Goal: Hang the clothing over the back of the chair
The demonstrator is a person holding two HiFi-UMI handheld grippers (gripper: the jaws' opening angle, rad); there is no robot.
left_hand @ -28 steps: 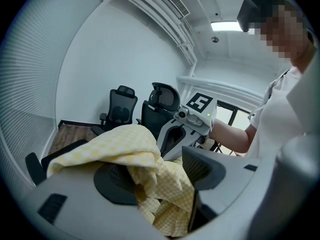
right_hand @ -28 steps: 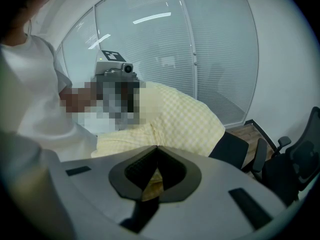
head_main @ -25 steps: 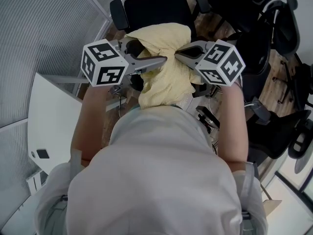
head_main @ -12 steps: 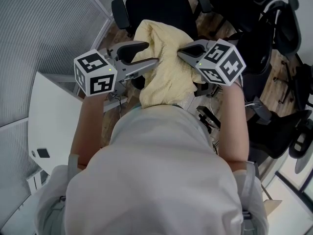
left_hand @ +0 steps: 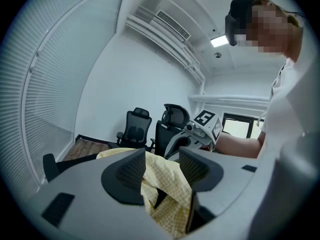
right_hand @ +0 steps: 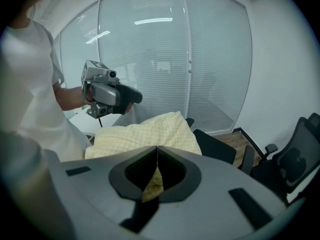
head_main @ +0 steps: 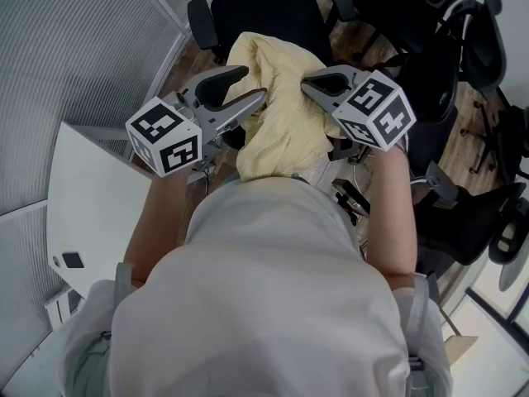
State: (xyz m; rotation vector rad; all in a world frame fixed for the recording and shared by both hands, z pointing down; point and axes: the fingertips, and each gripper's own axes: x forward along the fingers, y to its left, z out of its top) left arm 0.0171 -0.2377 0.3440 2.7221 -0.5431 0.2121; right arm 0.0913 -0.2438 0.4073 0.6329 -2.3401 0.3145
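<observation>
Garment: one, yellow, pinched by shut right claw. Left claw closing, fabric loose between its jaws. Chair: one, beyond both claws.

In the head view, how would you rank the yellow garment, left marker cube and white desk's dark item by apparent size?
1. yellow garment
2. left marker cube, though nearer the camera
3. dark item

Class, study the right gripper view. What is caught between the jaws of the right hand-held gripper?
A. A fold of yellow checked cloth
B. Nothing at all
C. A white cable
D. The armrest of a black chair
A: in the right gripper view the jaws of the right hand-held gripper meet on a fold of the yellow checked garment, and a strip of it shows between them.
</observation>
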